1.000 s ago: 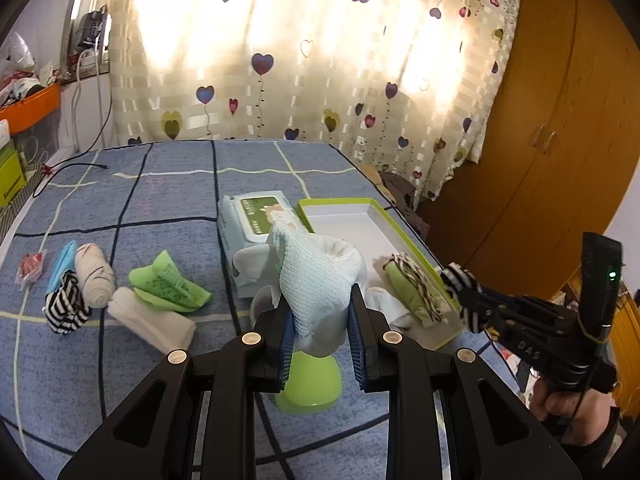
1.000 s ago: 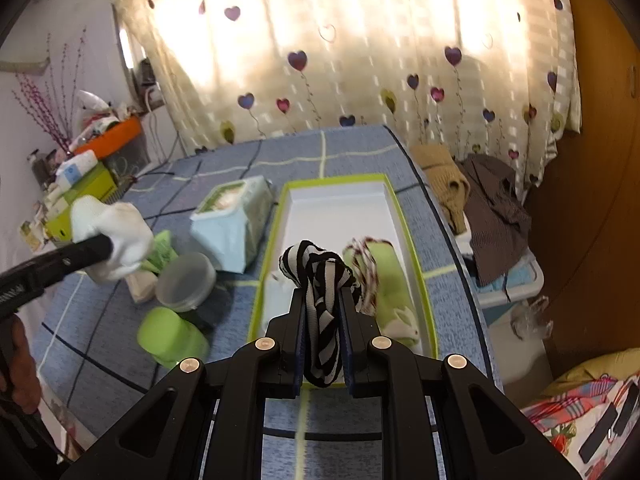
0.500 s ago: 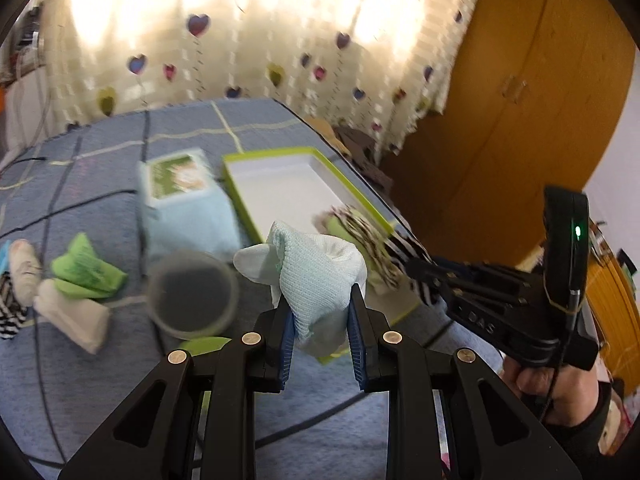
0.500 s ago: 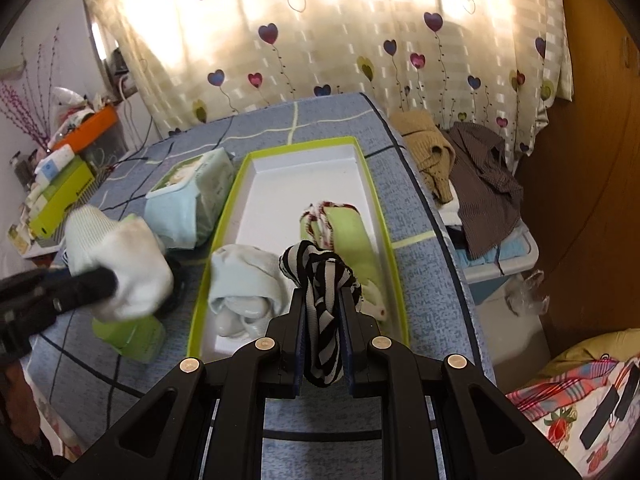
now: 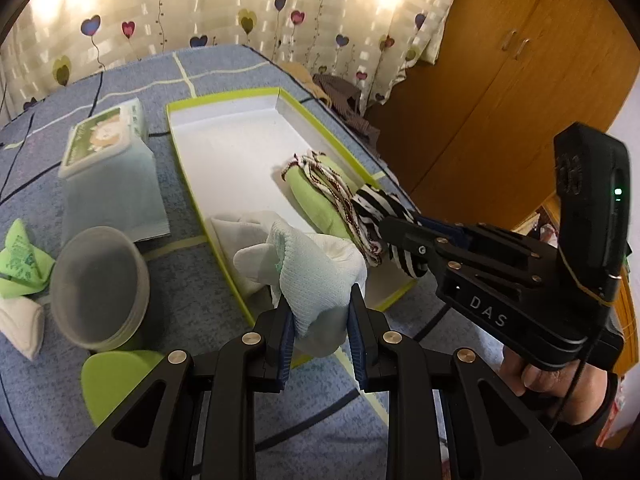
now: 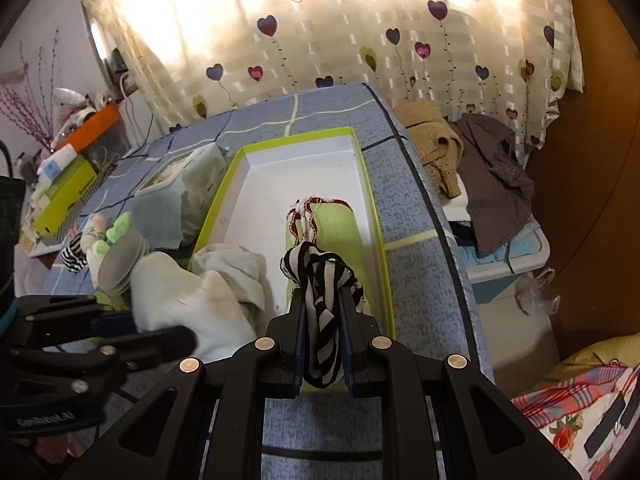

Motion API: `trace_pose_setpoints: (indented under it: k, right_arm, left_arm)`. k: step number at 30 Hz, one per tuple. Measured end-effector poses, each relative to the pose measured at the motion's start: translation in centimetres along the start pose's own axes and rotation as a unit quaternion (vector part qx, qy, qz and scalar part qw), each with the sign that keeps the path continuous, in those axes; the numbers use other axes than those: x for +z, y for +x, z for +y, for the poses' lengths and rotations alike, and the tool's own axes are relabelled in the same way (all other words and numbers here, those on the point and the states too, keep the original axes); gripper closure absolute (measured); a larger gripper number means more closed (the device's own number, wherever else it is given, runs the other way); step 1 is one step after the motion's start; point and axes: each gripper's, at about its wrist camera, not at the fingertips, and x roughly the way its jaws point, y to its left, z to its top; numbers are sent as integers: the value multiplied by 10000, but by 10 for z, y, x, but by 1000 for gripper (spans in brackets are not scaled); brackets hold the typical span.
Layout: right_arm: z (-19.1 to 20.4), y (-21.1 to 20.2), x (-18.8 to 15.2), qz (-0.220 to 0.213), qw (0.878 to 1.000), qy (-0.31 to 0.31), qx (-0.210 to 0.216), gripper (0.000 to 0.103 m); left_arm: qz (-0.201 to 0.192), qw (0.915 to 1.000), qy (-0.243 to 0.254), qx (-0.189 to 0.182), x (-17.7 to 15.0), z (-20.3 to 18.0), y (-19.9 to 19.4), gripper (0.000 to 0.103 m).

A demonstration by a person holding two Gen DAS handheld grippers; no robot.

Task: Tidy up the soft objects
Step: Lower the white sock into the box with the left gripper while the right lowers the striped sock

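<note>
My left gripper [image 5: 322, 320] is shut on a pale green and white sock bundle [image 5: 316, 268], held over the near end of the green-rimmed white box [image 5: 224, 144]. My right gripper [image 6: 323, 332] is shut on a black-and-white striped sock [image 6: 320, 280], over the box's near right part; it also shows in the left wrist view [image 5: 384, 216]. Inside the box [image 6: 304, 160] lie a green sock with red-trimmed white cloth [image 6: 328, 220] and a white sock [image 6: 232, 264].
A wet-wipes pack [image 5: 112, 160], a grey round lid [image 5: 96, 284] and a green cup [image 5: 116, 376] stand left of the box. Green and white socks [image 5: 20, 264] lie at the far left. Clothes [image 6: 472, 160] hang off the table's right edge.
Both grippers have moved forward over the near end of the box, each still holding its sock. The left gripper has swung right, toward the box.
</note>
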Motion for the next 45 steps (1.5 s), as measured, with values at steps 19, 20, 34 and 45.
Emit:
trace_pose_setpoints:
  k: [19,20,34,45]
  right_arm:
    - [-8,25,33,-82,9999,-92,93,89]
    - [-7,22,31,-90,9999,-92,101,89]
    - [-1,25,12,163,9998,-133,55,89]
    - [-3,13,19,-36,9999,-71,100,58]
  left_arm:
    - [-186,9987,-179,446,37,15,23,78]
    - [-180,9988,-173,411,36,15,22,78]
    - [115,9994,-241,198,19,12,27,78]
    - [-113,9992,-231,312,26,13,17,71]
